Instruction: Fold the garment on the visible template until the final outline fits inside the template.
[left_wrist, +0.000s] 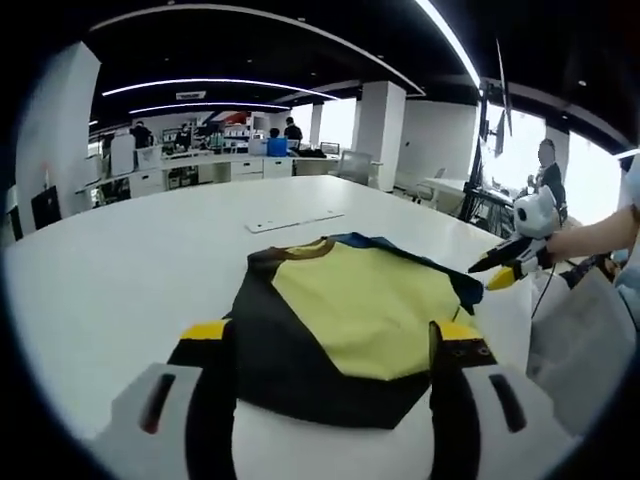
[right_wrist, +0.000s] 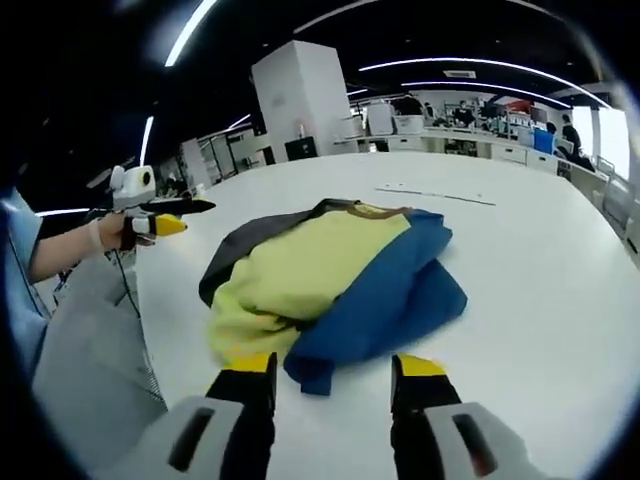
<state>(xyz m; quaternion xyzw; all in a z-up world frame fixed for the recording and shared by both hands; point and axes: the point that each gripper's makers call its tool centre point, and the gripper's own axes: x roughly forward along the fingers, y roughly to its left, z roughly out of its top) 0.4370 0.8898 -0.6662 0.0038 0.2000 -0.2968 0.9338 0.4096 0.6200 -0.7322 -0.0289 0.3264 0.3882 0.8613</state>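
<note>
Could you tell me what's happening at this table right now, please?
A person is working on a garment with a handheld gripper in each hand. The yellow, dark and blue garment lies loosely bunched on the white table, not yet a neat fold. The left gripper and the right gripper are both held over its near edges with jaws spread, gripping nothing. Thin strips lie on the table beyond the garment; whether they are the template cannot be told.

White gripper (left_wrist: 335, 345) bodies, black jaws tipped yellow; second gripper (right_wrist: 331, 375) alike; person's light blue sleeve (right_wrist: 18, 255).
</note>
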